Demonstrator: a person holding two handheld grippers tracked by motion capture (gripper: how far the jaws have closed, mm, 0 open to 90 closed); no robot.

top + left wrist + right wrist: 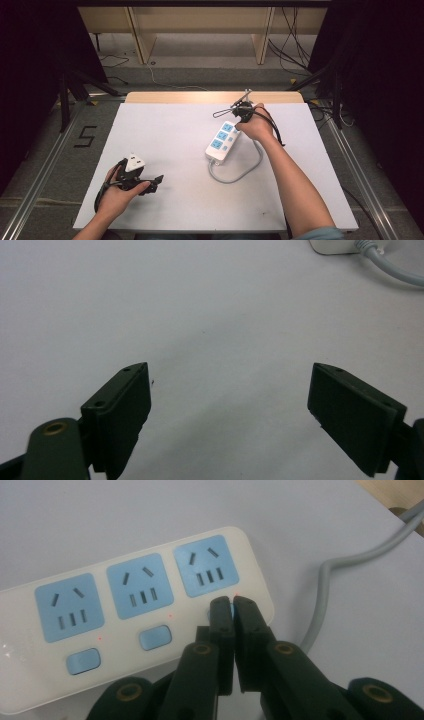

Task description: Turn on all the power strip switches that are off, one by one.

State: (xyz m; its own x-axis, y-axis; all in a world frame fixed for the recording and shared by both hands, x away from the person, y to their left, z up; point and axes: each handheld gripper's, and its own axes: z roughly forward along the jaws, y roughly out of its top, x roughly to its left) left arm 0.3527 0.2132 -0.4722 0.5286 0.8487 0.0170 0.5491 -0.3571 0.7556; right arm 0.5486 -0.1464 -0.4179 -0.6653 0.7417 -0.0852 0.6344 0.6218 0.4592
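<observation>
A white power strip (125, 605) with three blue sockets and blue switch buttons lies on the white board; it sits mid-table (221, 143) in the high view. My right gripper (231, 601) is shut, its tips resting on the blue button below the rightmost socket (205, 566), at the strip's far end (236, 128). The strip's grey cable (325, 590) curls away beside it. My left gripper (230, 371) stands open over bare board, nothing between its jaws, near the front left (158, 179). A corner of the strip (330, 246) shows far ahead of it.
The white board (170, 130) covers most of the table. The grey cable (240, 175) loops in front of the strip and back toward my right forearm. Dark stands and floor cables surround the table.
</observation>
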